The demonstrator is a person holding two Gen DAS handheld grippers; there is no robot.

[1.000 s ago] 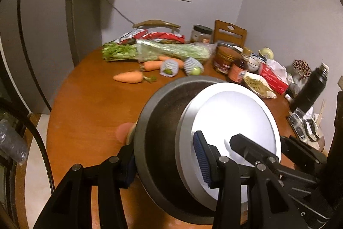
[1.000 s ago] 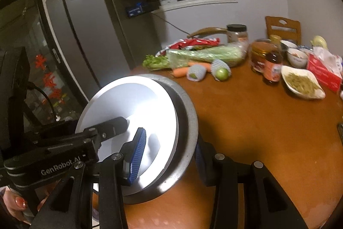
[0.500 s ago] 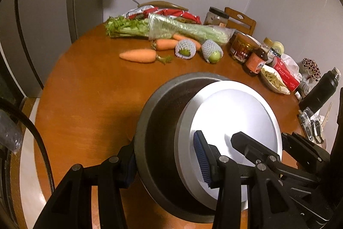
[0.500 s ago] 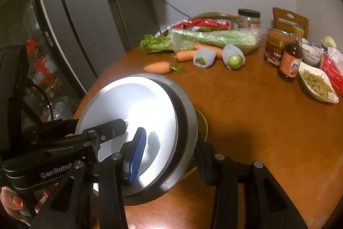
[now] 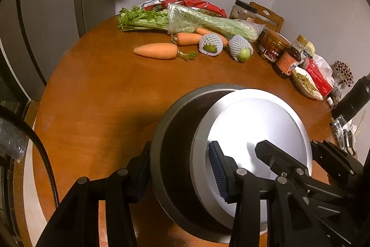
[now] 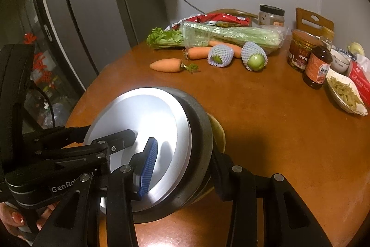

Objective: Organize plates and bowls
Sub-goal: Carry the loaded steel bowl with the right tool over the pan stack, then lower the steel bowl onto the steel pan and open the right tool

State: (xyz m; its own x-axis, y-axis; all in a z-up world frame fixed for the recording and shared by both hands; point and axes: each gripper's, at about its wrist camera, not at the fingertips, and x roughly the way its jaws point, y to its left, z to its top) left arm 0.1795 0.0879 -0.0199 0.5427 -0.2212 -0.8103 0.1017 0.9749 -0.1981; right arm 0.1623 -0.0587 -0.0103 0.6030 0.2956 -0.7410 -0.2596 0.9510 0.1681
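Grey plate stack (image 5: 180, 142) btwn both jaws

The dark bowl (image 6: 198, 131) hides most of a yellowish dish (image 6: 219, 131) beneath it.

Black angular tongs (image 6: 178, 168), ribbed blue pads (image 6: 148, 168), silver screws, white "GenRo" lettering, red-painted fingernails.

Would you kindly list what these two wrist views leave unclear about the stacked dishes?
- Yellowish dish under the dark grey bowl: right wrist view shows only an edge; kind unclear.
- Whether the stack touches the round wooden table: underside hidden in both views.
- White plate: near rim covered by the left gripper.
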